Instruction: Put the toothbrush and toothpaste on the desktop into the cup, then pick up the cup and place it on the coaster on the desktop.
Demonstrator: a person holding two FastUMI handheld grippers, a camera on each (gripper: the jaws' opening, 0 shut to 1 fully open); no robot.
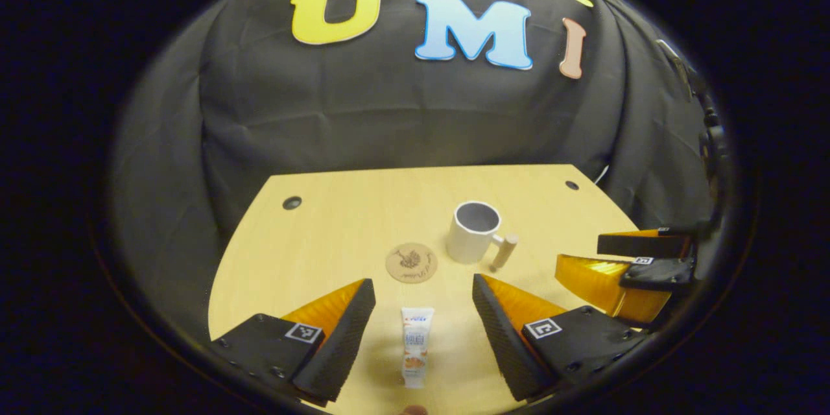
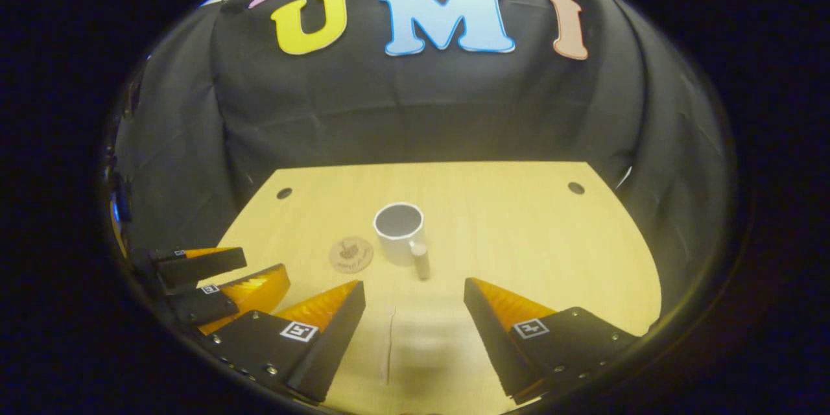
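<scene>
Desk (image 1: 337,220) is what we are seeing as the largest thing here, a pale wooden top with a dark round hole near each far corner, lying in front of the black cloth wall. We are holding the left tongs (image 1: 423,295) low over its near edge with the jaws standing wide apart and nothing between them pressed; in the right gripper view the same tongs (image 2: 214,279) are showing at the lower left, also parted. We are holding the right tongs (image 2: 414,295) just above the desk with the jaws likewise spread and gripping nothing; in the left gripper view they (image 1: 622,266) are showing at the right edge. The white cup (image 1: 474,231) is standing upright near the middle of the desk, mouth open upward, its pale wooden handle pointing toward us and to the right; it is also showing in the right gripper view (image 2: 399,232). The round brown coaster (image 1: 412,262) is lying flat just to the left of the cup, apart from it. The toothpaste (image 1: 415,345) is lying flat on the desk between the left tongs' jaws, touching neither. The toothbrush (image 2: 388,343) is appearing as a thin pale stick lying on the desk between the right tongs' jaws, too blurred for us to be telling its head from its tail.
</scene>
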